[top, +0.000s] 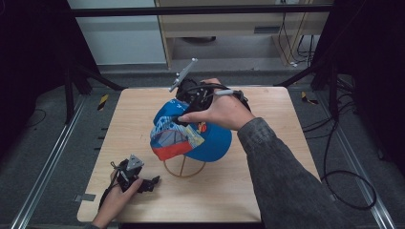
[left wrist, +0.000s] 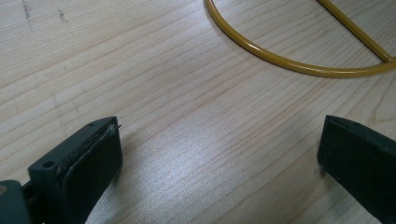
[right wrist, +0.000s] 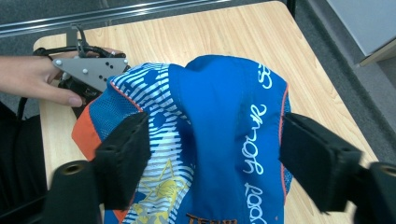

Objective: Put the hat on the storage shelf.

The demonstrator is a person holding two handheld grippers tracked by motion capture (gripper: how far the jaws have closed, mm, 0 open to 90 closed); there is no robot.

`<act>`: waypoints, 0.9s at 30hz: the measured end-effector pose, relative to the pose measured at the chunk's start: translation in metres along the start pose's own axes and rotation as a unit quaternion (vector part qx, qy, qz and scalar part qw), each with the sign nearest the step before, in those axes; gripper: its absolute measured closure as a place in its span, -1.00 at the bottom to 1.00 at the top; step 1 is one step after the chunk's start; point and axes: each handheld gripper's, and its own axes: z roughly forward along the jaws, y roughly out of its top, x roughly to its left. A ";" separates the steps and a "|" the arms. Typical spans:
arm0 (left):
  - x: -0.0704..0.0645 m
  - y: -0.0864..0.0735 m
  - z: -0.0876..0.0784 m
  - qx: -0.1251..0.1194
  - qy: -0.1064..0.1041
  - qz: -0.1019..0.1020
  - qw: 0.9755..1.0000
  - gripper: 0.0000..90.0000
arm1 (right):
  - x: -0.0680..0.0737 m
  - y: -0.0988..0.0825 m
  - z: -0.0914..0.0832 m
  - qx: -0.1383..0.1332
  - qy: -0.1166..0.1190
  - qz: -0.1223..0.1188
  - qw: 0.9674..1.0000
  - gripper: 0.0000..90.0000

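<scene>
A blue cap (top: 191, 136) with white stripes, yellow print and an orange-edged brim sits on a yellow wire stand (top: 184, 169) in the middle of the wooden table (top: 267, 191). My right gripper (top: 184, 114) hovers over the crown, open. In the right gripper view its jaws stand wide on either side of the cap (right wrist: 219, 93), and I cannot tell whether they touch the fabric. My left gripper (top: 150, 183) rests low at the table's front left, open with nothing between its jaws. In the left gripper view the stand's ring (left wrist: 280, 60) lies just ahead of it.
The table's front edge is close behind the left hand. Metal rails run along both sides of the table on the floor. Cables lie on the floor at the right (top: 344, 181). A cabinet stands beyond the far edge.
</scene>
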 end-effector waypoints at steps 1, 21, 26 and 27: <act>0.000 0.000 0.000 0.000 0.000 0.000 1.000 -1.00 | 0.000 0.000 0.000 -0.003 -0.001 0.001 1.000 -0.55; 0.000 0.000 0.000 0.000 0.000 0.000 1.000 -1.00 | -0.001 -0.008 -0.007 -0.015 -0.002 0.010 1.000 -0.84; 0.000 0.000 0.000 0.000 0.000 0.000 1.000 -1.00 | 0.001 -0.011 -0.009 -0.017 0.001 0.007 1.000 -0.85; 0.000 0.000 0.000 0.000 0.000 0.000 1.000 -1.00 | 0.001 -0.012 -0.010 -0.018 0.001 0.008 1.000 -0.85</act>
